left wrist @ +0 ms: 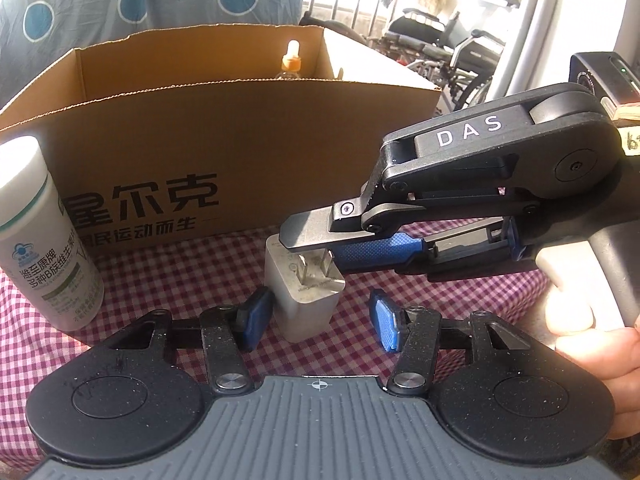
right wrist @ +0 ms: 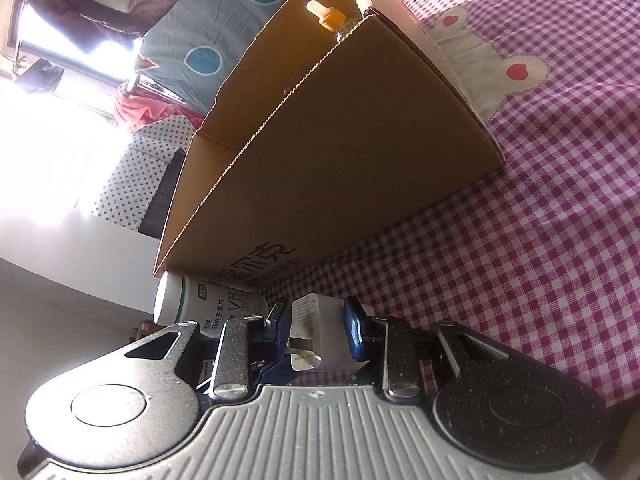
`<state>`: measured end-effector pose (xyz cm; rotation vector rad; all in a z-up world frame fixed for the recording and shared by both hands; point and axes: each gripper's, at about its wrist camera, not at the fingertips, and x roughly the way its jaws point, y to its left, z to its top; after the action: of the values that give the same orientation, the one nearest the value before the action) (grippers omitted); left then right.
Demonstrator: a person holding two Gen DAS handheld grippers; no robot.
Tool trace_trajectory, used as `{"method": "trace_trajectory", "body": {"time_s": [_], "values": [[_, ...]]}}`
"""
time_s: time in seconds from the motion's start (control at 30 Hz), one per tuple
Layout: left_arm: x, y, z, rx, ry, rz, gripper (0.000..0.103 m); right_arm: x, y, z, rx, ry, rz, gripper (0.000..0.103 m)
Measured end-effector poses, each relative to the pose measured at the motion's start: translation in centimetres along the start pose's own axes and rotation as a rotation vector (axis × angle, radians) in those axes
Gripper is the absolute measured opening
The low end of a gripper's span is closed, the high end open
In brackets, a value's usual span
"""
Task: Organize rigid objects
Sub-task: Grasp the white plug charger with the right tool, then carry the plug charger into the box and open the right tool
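In the left wrist view, the white charger stood on the checked bench in front of the cardboard box, prongs toward the camera. The left tool was open; its two blue pads stood at either side of the charger, the left pad almost against it and the right one clearly apart. The right tool came in from the right, turned on its side, one finger above the charger and one lower by the prongs. It seemed to be closed on the plug, though how firm the contact was I could not tell. A white pill bottle stood near, at the left, and a dropper bottle was already inside the box.

In the right wrist view, the charger sat between the pads of the right tool, which appeared to press on its sides.

The risk, in my judgement, was crowding — two tools around one small, smooth block. If the grip fell on a prong or a corner, the charger could twist and slip out during the lift. The left tool could also collide with the right one, or push the pill bottle over. The box wall was high — a low carry could strike its rim.
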<state>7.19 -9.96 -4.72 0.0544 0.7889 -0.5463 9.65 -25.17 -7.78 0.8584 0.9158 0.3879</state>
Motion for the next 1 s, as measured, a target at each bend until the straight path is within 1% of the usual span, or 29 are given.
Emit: {"method": "trace_trajectory", "body": {"time_s": [0.2, 0.23, 0.4, 0.43, 0.57, 0.63, 0.9, 1.0], "values": [[0.4, -0.1, 1.0, 0.024, -0.002, 0.021, 0.054, 0.1, -0.3, 0.0, 0.011, 0.003, 0.014, 0.031], [0.5, -0.1, 1.1, 0.023, 0.002, 0.021, 0.054, -0.5, -0.8, 0.2, 0.011, 0.003, 0.016, 0.031], [0.9, -0.1, 1.5, 0.024, 0.013, 0.026, 0.054, -0.9, -1.3, 0.4, 0.015, -0.002, 0.01, 0.031], [1.2, -0.2, 1.7, 0.025, 0.013, 0.031, 0.053, -0.9, -1.4, 0.4, 0.018, -0.001, 0.009, 0.031], [1.5, -0.3, 1.8, 0.023, 0.02, 0.045, 0.042, -0.8, -1.8, 0.4, 0.025, 0.005, 0.01, 0.031], [1.5, -0.2, 1.9, 0.019, 0.022, 0.049, 0.038, -0.8, -1.7, 0.3, 0.025, 0.004, 0.013, 0.031], [1.0, -0.5, 1.7, 0.041, 0.022, 0.057, 0.034, -0.5, -1.0, -0.1, 0.023, 0.003, 0.017, 0.032], [0.9, -0.5, 1.7, 0.035, 0.02, 0.059, 0.031, -0.5, -1.0, -0.2, 0.022, 0.002, 0.02, 0.032]]}}
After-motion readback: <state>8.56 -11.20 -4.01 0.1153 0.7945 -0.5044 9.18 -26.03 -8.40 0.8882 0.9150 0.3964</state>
